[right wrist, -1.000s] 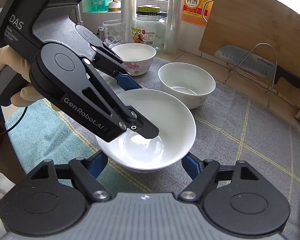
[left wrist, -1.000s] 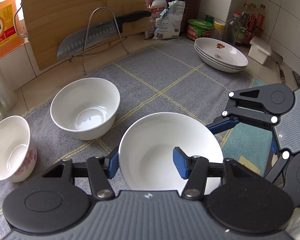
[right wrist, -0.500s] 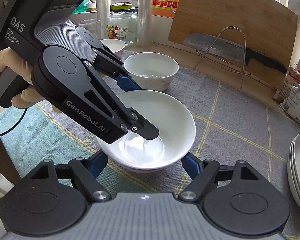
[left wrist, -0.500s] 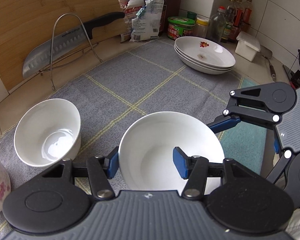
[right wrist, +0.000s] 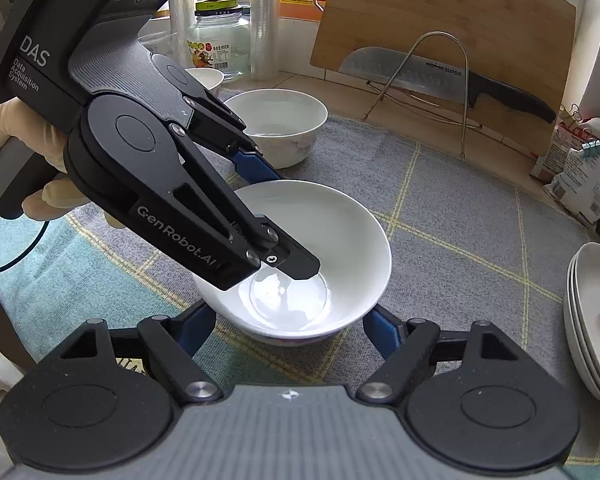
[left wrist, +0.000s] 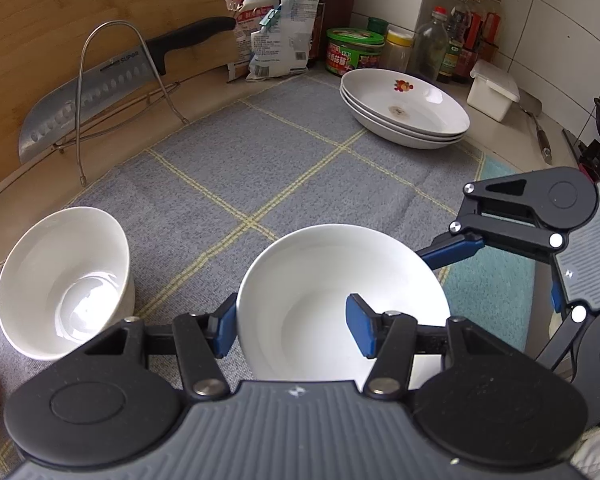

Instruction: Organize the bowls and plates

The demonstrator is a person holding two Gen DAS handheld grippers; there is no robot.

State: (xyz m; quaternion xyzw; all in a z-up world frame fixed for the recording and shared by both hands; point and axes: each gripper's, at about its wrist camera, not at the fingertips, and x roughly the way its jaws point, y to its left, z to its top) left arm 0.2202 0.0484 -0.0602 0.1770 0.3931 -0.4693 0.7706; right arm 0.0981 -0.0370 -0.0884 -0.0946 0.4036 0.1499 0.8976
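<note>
Left wrist view: left claw (left wrist: 290,326) clamped on bowl (left wrist: 340,292) rim, right claw (right wrist: 290,330) hugging its base, carried away from cleaver (left wrist: 96,96), nearer plates (left wrist: 404,108), likely for stacking.

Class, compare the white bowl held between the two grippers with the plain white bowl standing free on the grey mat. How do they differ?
The held bowl is wide and shallow; the free bowl is narrower and deeper. The left gripper pinches the held bowl's rim, with the right gripper around its base; nothing touches the free bowl. Both are plain white inside, upright and empty.
</note>
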